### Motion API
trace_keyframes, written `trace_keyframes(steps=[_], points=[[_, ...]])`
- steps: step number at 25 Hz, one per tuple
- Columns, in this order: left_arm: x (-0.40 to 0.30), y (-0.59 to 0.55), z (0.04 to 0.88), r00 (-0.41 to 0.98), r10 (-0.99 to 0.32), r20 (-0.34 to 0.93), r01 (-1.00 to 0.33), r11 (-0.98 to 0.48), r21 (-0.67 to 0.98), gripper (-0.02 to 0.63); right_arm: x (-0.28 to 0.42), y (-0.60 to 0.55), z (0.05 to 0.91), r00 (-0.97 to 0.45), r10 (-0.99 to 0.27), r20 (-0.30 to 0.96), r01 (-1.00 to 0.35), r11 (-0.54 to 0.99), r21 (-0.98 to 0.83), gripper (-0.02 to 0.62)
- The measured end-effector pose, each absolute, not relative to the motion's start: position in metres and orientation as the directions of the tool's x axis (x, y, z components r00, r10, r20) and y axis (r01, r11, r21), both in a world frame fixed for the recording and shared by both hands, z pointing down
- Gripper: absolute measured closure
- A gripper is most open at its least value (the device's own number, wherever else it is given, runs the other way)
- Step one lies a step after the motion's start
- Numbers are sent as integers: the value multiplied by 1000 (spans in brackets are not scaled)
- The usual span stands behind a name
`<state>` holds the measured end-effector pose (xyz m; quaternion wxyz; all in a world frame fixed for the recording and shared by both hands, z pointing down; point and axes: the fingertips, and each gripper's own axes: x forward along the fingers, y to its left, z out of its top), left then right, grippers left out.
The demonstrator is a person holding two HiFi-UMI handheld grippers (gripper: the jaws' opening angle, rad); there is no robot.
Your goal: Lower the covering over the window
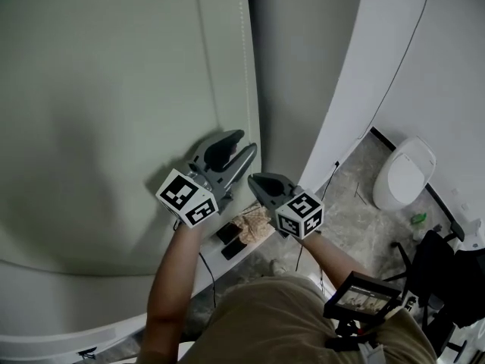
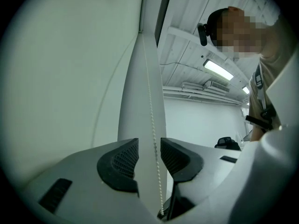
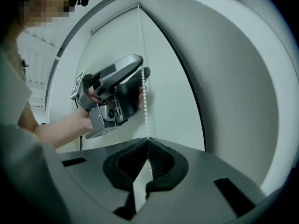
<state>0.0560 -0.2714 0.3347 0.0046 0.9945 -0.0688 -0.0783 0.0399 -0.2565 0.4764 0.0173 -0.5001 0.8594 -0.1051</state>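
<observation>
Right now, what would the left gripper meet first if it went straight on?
The left gripper would probably meet the white bead chain between its open jaws, then the pale upright strip behind.

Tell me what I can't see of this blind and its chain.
- The window glass: every view, hidden behind the blind.
- Lower loop of the bead chain: head view, behind the left gripper and right gripper; left gripper view, below the jaws.
- The roller at the top: head view, cut off by the top edge; right gripper view, too small.
- Floor clutter: head view, too small to name.
</observation>
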Motion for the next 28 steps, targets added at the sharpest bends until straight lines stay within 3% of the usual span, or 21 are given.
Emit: trace_keyframes(steps=[1, 3, 4, 10, 14, 17, 23, 28], points=[[57, -272, 337, 977, -149, -150, -147, -989, 21, 459, 39, -256, 476, -500, -863, 74, -855, 479, -200, 589], [57, -273, 337, 974, -167, -151, -165, -986, 20, 567, 37, -257, 475, -503, -861, 70, -853, 482, -203, 589], [57, -273, 337, 974, -169, -150, -168, -986, 16, 584, 36, -258, 474, -505, -860, 72, -852, 484, -201, 589], [48, -279, 352, 972, -197, -125, -197, -980, 13, 591, 33, -259, 487, -538, -831, 144, -828, 488, -277, 589], [25, -286, 355, 957, -233, -170, -226, -972, 60, 591, 24, -251, 480, -570, -804, 171, -821, 553, -138, 588], [21, -279, 357, 956, -240, -167, -237, -971, 39, 591, 35, -246, 450, -593, -801, 83, -803, 582, -125, 489], [33, -265, 380, 976, -191, -100, -187, -981, 46, 591, 57, -250, 340, -586, -798, -138, -787, 601, -136, 489], [36, -245, 412, 986, -143, -83, -135, -987, 91, 591, 52, -243, 321, -611, -779, -138, -778, 624, -73, 489]])
